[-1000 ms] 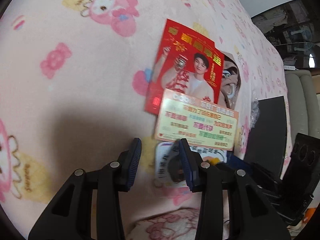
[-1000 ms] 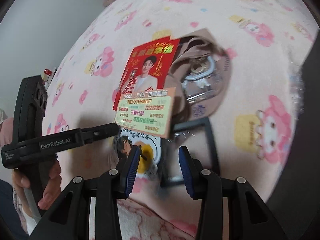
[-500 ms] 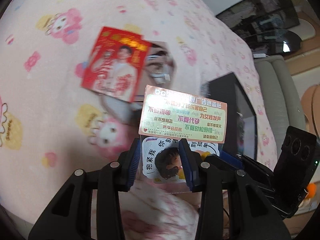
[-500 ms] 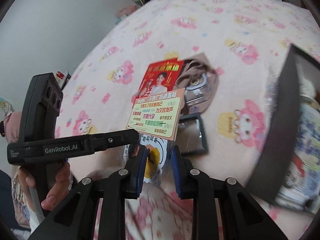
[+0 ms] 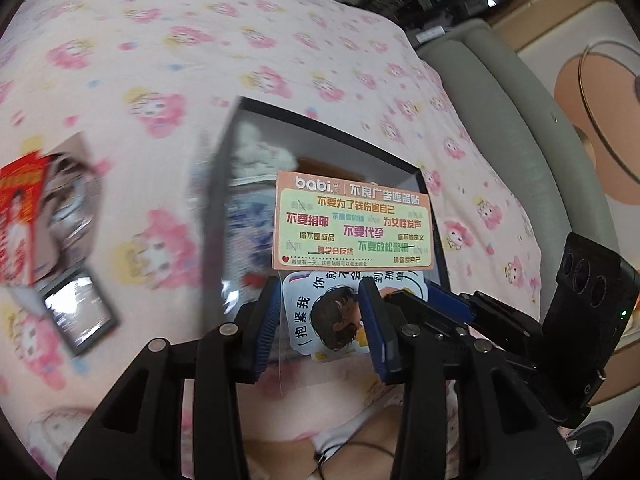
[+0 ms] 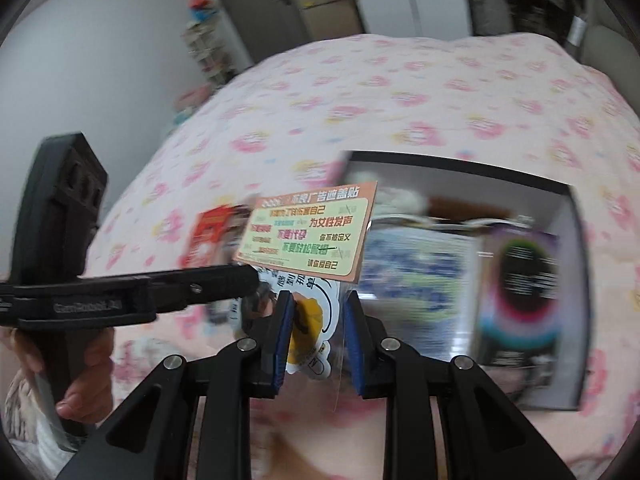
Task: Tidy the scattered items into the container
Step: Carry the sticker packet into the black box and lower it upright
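A sticker pack point(image 5: 352, 224) in a clear sleeve, with an orange-and-green card on top and a cartoon sticker below, hangs over the near edge of the black box point(image 5: 320, 130). My left gripper point(image 5: 320, 304) is shut on the pack's lower part. My right gripper point(image 6: 318, 312) is shut on the pack's sleeve point(image 6: 316, 320) from the other side. In the right wrist view the left gripper point(image 6: 248, 280) reaches the pack's left edge. Left on the blanket are a red envelope point(image 5: 20, 216), a brown pouch point(image 5: 68, 200) and a small black-framed mirror point(image 5: 76, 316).
The box point(image 6: 460, 164) holds a blue-patterned pack point(image 6: 416, 272), a dark card with a coloured ring point(image 6: 520, 280) and something white and fluffy point(image 5: 260, 148). A pink cartoon blanket point(image 5: 200, 40) covers the bed. Grey padding point(image 5: 520, 140) runs along its right side. A hand point(image 6: 88, 364) holds the left gripper's handle.
Both grippers rose and carried the pack from over the red envelope and mirror to the black box. The right jaws narrowed onto the sleeve. The left view rolled.
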`<control>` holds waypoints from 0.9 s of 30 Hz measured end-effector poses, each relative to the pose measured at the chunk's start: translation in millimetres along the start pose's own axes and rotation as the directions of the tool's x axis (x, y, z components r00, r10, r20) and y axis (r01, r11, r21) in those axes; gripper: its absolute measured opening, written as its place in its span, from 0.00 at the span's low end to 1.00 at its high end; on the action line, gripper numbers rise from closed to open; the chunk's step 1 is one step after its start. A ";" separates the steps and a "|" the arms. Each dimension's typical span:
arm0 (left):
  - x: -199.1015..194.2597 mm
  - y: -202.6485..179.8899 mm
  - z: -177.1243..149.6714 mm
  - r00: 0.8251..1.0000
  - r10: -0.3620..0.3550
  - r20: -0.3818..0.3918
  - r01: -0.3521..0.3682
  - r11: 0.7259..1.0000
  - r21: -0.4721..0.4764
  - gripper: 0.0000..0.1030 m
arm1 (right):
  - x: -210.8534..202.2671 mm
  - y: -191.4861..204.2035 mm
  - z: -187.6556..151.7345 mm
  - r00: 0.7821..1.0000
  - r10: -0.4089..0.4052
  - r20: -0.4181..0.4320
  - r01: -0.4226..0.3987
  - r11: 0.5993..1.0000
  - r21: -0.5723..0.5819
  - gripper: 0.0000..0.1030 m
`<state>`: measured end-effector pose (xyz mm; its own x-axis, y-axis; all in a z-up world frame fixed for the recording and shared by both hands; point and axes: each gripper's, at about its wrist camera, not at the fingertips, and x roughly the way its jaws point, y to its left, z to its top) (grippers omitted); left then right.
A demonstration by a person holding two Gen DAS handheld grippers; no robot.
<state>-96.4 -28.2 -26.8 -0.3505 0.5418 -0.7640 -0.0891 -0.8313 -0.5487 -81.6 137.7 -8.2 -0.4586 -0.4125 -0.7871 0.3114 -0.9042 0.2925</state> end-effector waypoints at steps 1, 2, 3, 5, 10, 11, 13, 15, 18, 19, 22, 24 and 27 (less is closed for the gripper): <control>17.9 -8.7 6.3 1.000 -0.001 -0.020 0.001 1.000 0.002 0.38 | 0.1 -15.8 1.1 1.000 -0.023 -0.007 0.023 1.000 0.002 0.21; 33.0 -14.7 10.6 0.999 0.000 -0.035 0.000 1.000 0.009 0.38 | 1.4 -33.9 2.9 0.999 -0.049 -0.024 0.049 0.999 0.004 0.21; 52.4 -22.7 16.1 0.998 -0.008 -0.055 0.009 1.000 0.017 0.38 | 4.0 -46.4 4.9 0.997 -0.060 -0.039 0.060 0.998 0.001 0.21; 79.3 -32.9 20.5 0.997 0.000 -0.080 0.003 1.000 0.029 0.38 | 10.5 -75.8 7.8 0.993 -0.095 -0.072 0.097 0.995 0.018 0.21; 134.3 -44.1 25.5 0.989 0.027 -0.143 -0.022 0.999 0.038 0.38 | 23.9 -134.5 0.8 0.992 -0.085 -0.094 0.099 0.983 0.155 0.22; 142.6 -45.1 24.7 0.987 0.023 -0.160 -0.018 0.999 0.035 0.38 | 28.2 -143.9 -2.1 0.991 -0.083 -0.107 0.102 0.977 0.188 0.22; 156.6 -45.5 22.3 0.980 0.053 -0.190 -0.046 0.998 0.038 0.38 | 33.9 -154.2 -7.6 0.985 -0.108 -0.133 0.135 0.968 0.211 0.22; 167.4 -47.0 20.6 0.973 0.098 -0.209 -0.088 0.995 0.053 0.38 | 40.4 -160.8 -10.5 0.981 -0.104 -0.162 0.140 0.964 0.228 0.21; 178.5 -45.0 18.8 0.963 0.123 -0.239 -0.116 0.992 0.042 0.38 | 43.7 -155.2 -10.5 0.976 -0.136 -0.169 0.169 0.964 0.204 0.21; 178.0 -44.7 19.1 0.963 0.122 -0.239 -0.116 0.992 0.039 0.38 | 44.1 -151.5 -11.3 0.972 -0.164 -0.169 0.195 0.963 0.185 0.21; 175.4 -42.8 20.3 0.961 0.132 -0.243 -0.129 0.991 0.028 0.38 | 36.3 -140.7 -9.6 0.955 -0.274 -0.111 0.286 0.950 0.124 0.21; 171.1 -42.4 20.2 0.965 0.123 -0.233 -0.120 0.992 0.027 0.38 | 25.3 -138.4 -7.3 0.945 -0.324 -0.046 0.327 0.939 0.109 0.21; 160.6 -41.3 20.0 0.977 0.111 -0.182 -0.112 0.994 0.007 0.38 | 8.5 -135.5 -4.8 0.946 -0.324 0.034 0.318 0.940 0.121 0.21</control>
<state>-167.7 90.7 -120.1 -0.1824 0.4594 -0.8693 -0.0554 -0.8875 -0.4574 -123.7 257.3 -57.0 -0.5624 -0.1013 -0.8207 0.0465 -0.9948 0.0909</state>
